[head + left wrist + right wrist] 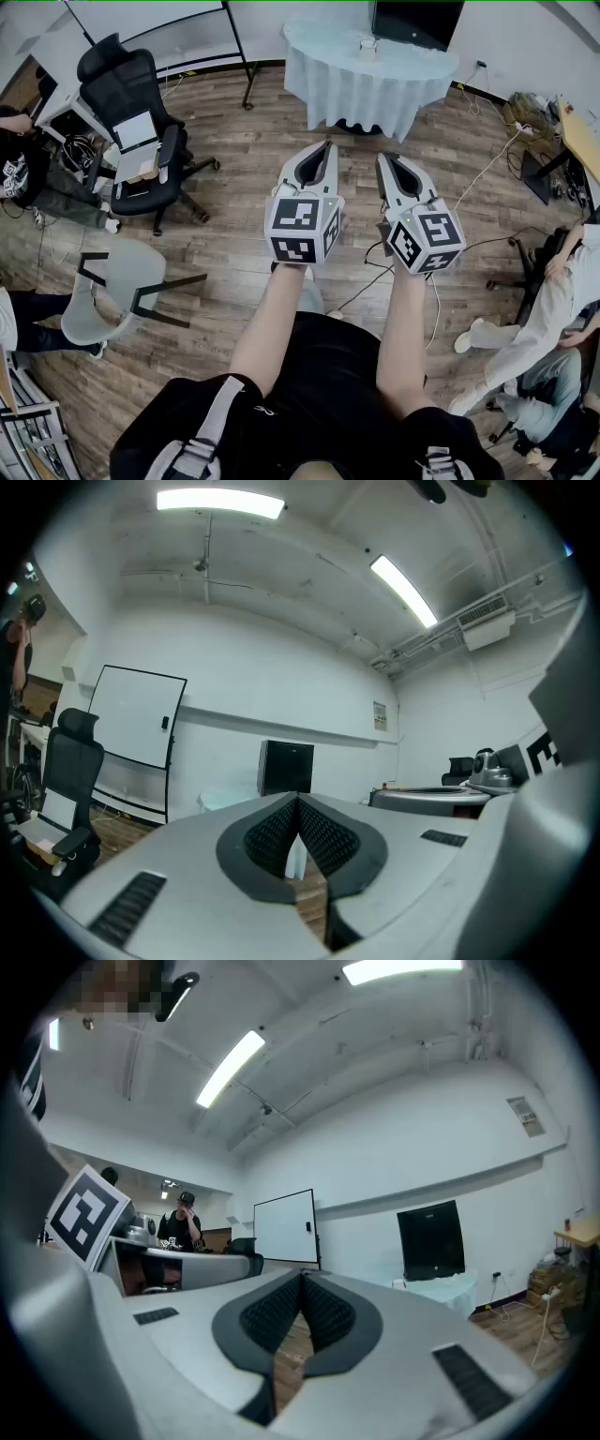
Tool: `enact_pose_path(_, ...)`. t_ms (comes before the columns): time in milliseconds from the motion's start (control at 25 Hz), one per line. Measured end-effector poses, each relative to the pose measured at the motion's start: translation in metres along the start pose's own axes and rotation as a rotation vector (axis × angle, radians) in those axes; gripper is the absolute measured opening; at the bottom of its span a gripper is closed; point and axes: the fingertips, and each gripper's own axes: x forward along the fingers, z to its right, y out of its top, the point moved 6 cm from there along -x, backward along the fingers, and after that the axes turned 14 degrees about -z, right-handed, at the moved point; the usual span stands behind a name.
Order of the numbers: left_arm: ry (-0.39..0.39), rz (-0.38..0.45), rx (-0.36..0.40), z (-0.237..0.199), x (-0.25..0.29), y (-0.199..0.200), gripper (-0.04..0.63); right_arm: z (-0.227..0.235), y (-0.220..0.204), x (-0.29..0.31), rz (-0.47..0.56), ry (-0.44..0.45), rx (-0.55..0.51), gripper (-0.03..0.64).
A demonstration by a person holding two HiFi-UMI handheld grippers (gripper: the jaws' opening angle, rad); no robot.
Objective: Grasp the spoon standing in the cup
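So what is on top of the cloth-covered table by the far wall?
One small pale item stands on the table, too small to identify. A dark screen rises behind it. The cloth hides whatever is underneath.

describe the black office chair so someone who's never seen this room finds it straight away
In the head view, find the whiteboard at the far left, left of the cloth-draped round table. The black office chair stands on the wood floor just before it. It is high-backed with pale flat things on its seat, unlike the pale grey chair nearer the camera.
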Motion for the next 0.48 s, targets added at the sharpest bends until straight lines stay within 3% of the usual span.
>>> enact_pose_path(480, -0.019, -0.014, -0.019, -0.041, 0.054, 0.011, 0.006, 0.023, 0.009, 0.058, 0.013, -0.031, 0.015, 0.003)
